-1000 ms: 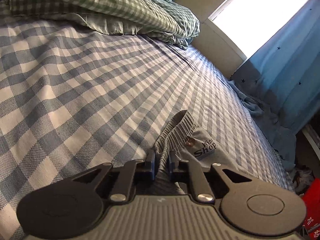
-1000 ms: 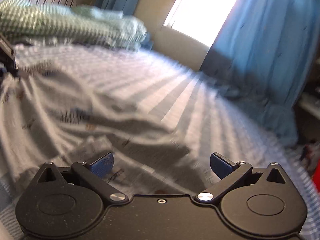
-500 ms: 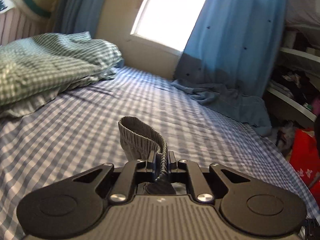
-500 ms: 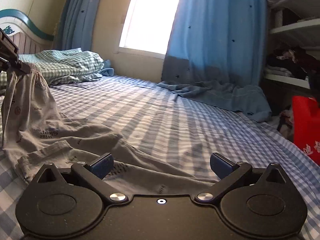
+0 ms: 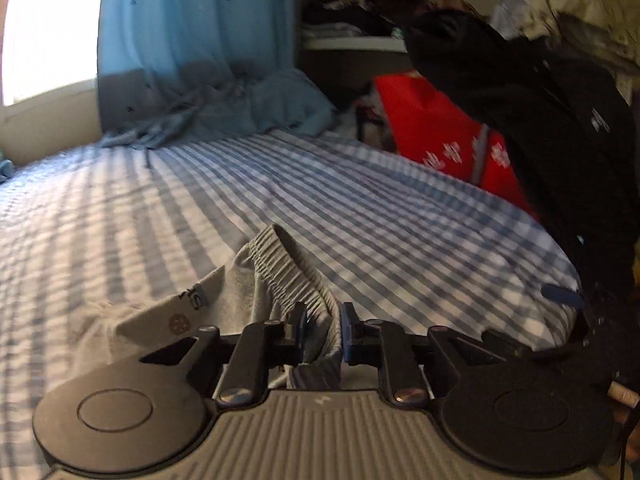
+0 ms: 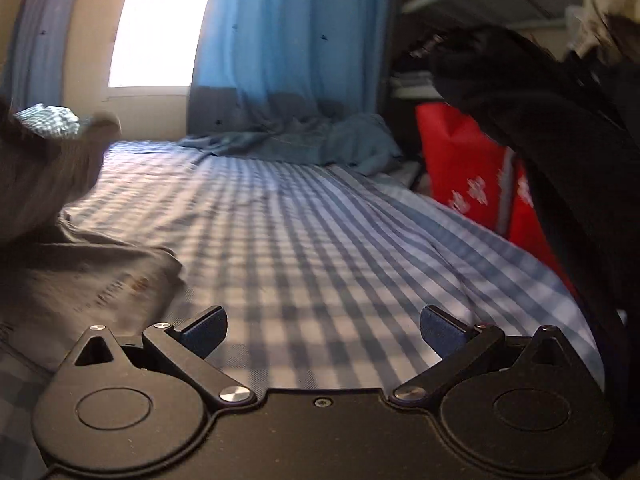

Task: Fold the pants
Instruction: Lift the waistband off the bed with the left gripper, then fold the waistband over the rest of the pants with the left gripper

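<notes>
**Left tool has the waistband; right tool is free, pants off to its left**

Your left tool [image 5: 322, 330] is pinching the elastic waistband of the grey pants [image 5: 240, 304], with the gathered band bunched between its fingers and rising just ahead of them. The rest of the fabric trails down and to the left onto the checked bed [image 5: 360, 208].

Your right tool [image 6: 322, 330] is spread wide and holds nothing; only bedsheet [image 6: 320, 240] shows between its fingers. From this tool, the pants [image 6: 80, 280] lie to the left, part draped flat on the bed and part lifted toward the upper left, blurred. Their long axis cannot be read from here.

Judging from this, the right tool is the one to bring in: it must travel left to reach the free cloth, likely the other waistband corner, before any fold can be laid.
</notes>
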A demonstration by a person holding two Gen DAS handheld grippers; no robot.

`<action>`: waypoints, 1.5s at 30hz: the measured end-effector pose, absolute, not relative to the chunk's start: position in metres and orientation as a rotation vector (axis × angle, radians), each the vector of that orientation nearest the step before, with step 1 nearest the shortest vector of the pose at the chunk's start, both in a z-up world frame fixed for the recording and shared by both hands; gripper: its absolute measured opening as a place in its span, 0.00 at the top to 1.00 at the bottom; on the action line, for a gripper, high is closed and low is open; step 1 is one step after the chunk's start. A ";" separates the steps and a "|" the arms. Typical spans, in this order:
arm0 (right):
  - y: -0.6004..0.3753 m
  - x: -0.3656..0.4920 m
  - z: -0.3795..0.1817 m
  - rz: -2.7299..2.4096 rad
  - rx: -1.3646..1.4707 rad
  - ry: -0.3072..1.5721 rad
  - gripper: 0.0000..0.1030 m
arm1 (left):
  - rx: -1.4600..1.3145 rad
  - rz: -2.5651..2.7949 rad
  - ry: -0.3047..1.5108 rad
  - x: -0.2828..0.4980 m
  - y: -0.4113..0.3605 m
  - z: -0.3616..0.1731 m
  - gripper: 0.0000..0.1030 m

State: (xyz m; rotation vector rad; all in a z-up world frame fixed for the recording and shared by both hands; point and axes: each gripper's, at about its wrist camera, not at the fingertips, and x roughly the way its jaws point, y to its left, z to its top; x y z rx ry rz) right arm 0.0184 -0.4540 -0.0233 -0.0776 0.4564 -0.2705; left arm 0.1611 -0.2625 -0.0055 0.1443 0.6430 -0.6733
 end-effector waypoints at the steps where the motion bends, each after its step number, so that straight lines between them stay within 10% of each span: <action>1: -0.458 0.015 -0.026 -0.273 -0.068 0.465 0.01 | 0.157 -0.699 0.675 0.157 -0.269 -0.022 0.73; 3: -0.462 0.012 -0.030 -0.269 -0.056 0.474 0.01 | 0.193 -0.704 0.707 0.148 -0.275 -0.045 0.68; 7: -0.457 0.017 -0.030 -0.208 -0.034 0.476 0.01 | 0.224 -0.654 0.615 0.125 -0.253 -0.047 0.29; 14: -0.428 0.069 -0.006 0.143 0.156 0.461 0.01 | 0.446 -0.625 0.481 0.113 -0.227 -0.038 0.24; 18: -0.417 0.122 -0.007 0.312 0.267 0.524 0.17 | 0.487 -0.714 0.553 0.118 -0.223 -0.041 0.24; 20: -0.414 0.142 -0.010 0.315 0.305 0.565 0.27 | 0.509 -0.735 0.557 0.113 -0.222 -0.045 0.31; 23: -0.407 0.156 -0.012 0.294 0.301 0.585 0.62 | 0.540 -0.717 0.574 0.107 -0.225 -0.055 0.84; 25: -0.403 0.160 -0.011 0.292 0.312 0.593 0.90 | 0.526 -0.689 0.586 0.107 -0.228 -0.057 0.95; 28: -0.403 0.152 -0.001 0.281 0.339 0.560 0.96 | 0.467 -0.678 0.548 0.100 -0.223 -0.043 0.97; 39: -0.419 0.133 -0.006 0.179 0.267 0.657 0.92 | 0.482 -0.695 0.604 0.087 -0.228 -0.057 0.90; 44: -0.406 0.098 -0.014 0.083 0.196 0.622 0.46 | 0.381 -0.658 0.588 0.070 -0.197 -0.045 0.54; 45: -0.402 0.092 -0.011 0.059 0.179 0.611 0.25 | 0.350 -0.614 0.590 0.067 -0.186 -0.039 0.50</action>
